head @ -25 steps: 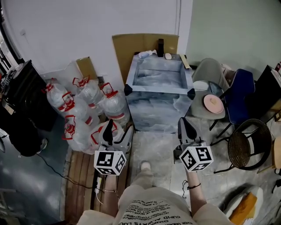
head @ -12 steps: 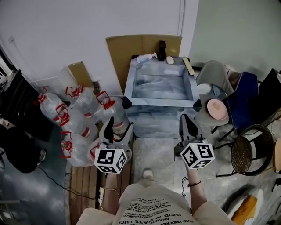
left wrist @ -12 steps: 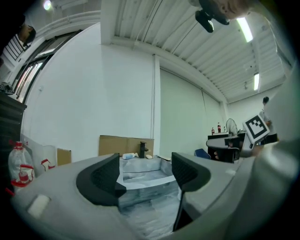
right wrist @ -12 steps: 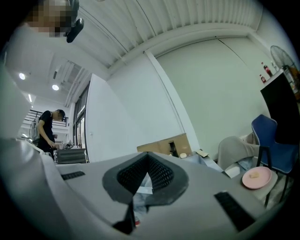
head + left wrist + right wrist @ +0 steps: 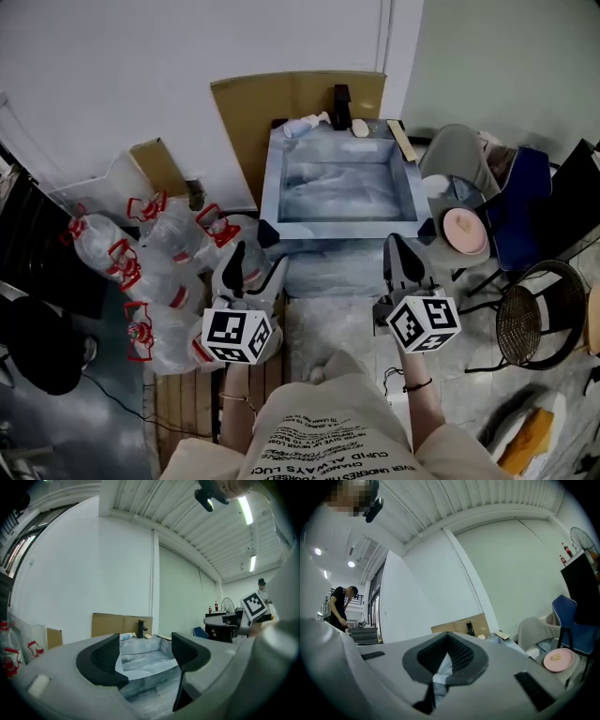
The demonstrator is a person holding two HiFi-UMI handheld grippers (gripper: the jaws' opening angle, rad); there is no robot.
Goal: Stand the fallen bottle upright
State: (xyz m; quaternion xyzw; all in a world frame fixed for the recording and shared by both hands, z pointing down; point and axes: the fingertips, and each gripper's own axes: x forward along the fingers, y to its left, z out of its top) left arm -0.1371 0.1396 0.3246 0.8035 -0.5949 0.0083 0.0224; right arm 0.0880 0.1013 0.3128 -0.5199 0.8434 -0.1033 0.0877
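The fallen bottle (image 5: 302,123), white with a pale blue body, lies on its side on the back rim of the marbled sink (image 5: 271,183), left of the black tap (image 5: 342,104). In the left gripper view the bottle (image 5: 125,636) shows far beyond the jaws. My left gripper (image 5: 255,270) hovers in front of the sink's near left corner, open and empty; its own view shows the left gripper (image 5: 145,656) spread wide. My right gripper (image 5: 401,266) is at the sink's near right corner, shut on nothing, and the right gripper (image 5: 446,656) shows its pads meeting.
Several big water jugs with red handles (image 5: 155,272) are piled on the floor at left. Cardboard (image 5: 253,103) leans on the wall behind the sink. A pink plate (image 5: 465,231) rests on a stool at right, beside a blue chair (image 5: 525,202) and a wire chair (image 5: 539,309).
The person has stepped forward, so the sink sits closer below both grippers. Neither gripper's jaws have changed.
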